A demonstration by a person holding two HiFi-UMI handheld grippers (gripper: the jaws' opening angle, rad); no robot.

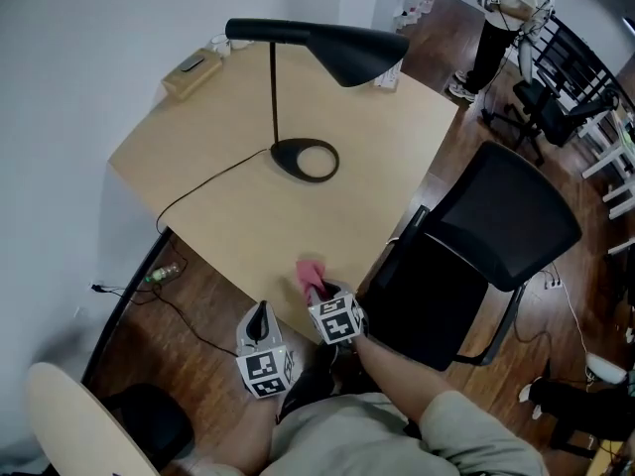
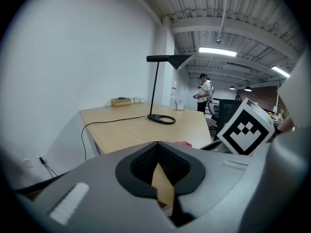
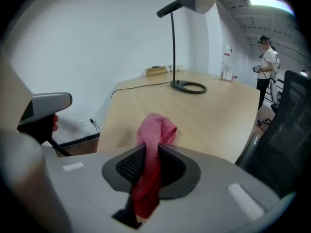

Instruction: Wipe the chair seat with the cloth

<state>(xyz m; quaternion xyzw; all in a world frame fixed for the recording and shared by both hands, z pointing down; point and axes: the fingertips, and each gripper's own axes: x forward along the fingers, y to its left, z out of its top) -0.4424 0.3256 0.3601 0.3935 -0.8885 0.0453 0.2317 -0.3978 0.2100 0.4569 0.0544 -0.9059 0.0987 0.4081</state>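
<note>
We pinched the pink cloth (image 3: 154, 132) in our right gripper (image 1: 319, 292), our left gripper's (image 2: 156, 148) jaws pressed together, empty.

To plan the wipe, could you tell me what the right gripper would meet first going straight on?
Probably the table near its front edge, not the chair; the right gripper, shut on the cloth, points down at it.

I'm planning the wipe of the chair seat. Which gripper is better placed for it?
Right. The right gripper is shut on the pink cloth and sits right beside the chair seat. The left gripper is shut, empty and farther from the seat.
</note>
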